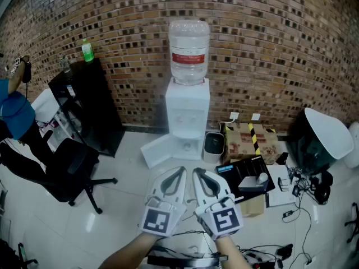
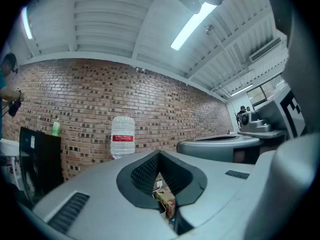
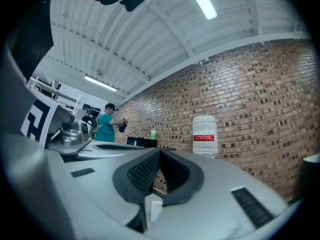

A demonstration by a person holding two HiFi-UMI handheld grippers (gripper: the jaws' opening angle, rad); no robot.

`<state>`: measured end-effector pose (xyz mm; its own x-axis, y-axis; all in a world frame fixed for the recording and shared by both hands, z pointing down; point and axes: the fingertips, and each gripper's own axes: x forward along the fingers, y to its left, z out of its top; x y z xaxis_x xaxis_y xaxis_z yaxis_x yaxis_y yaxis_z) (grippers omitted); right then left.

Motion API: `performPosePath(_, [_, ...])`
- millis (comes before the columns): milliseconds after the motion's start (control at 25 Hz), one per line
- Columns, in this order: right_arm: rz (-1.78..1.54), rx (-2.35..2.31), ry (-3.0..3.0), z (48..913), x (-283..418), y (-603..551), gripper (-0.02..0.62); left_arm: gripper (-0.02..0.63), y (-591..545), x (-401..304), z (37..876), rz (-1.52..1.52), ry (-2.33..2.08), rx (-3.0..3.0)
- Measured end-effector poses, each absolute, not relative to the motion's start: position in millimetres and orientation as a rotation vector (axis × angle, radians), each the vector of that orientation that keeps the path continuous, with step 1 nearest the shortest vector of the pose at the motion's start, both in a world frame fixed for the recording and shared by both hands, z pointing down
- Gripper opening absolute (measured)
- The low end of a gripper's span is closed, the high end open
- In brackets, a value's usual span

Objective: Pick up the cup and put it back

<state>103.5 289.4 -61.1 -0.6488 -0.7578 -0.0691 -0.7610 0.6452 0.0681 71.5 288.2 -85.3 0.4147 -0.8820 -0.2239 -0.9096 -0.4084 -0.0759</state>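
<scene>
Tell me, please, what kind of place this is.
Probably an office or lab workspace: a white water dispenser with a clear bottle stands against the red-brown brick wall, with a black swivel office chair and loose black cables nearby.

My left tongs (image 1: pixel 178 172) and right tongs (image 1: pixel 197 172): matt pale-grey plastic shells. The black pads (image 2: pixel 145 174) are finely knurled.
Water dispenser (image 1: pixel 187 114): smooth white plastic, slight sheen.
Bottle (image 1: pixel 189 49) on top of it: clear ribbed plastic.
Wall (image 1: pixel 269 38) behind it: rough matt brick.
Floor (image 1: pixel 120 206) before it: glossy, reflecting.
Box (image 1: pixel 244 144) to its right: dull brown cardboard.
Cabinet (image 1: pixel 84 102) to its left: shiny black.
</scene>
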Motion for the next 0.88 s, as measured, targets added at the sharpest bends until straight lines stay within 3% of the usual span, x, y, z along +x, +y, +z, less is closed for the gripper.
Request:
performPosePath(520, [0.137,-1.29,2.83,-55.8,122.4,254.3,0.005,0.005,254.3,87.7,-78.8,0.225,1.61,-2.472])
performPosePath(880, [0.153,-1.338,2.814,-45.0,107.7,159.7,0.005,0.005,159.6,72.3,-71.5,0.257,1.567,-2.488])
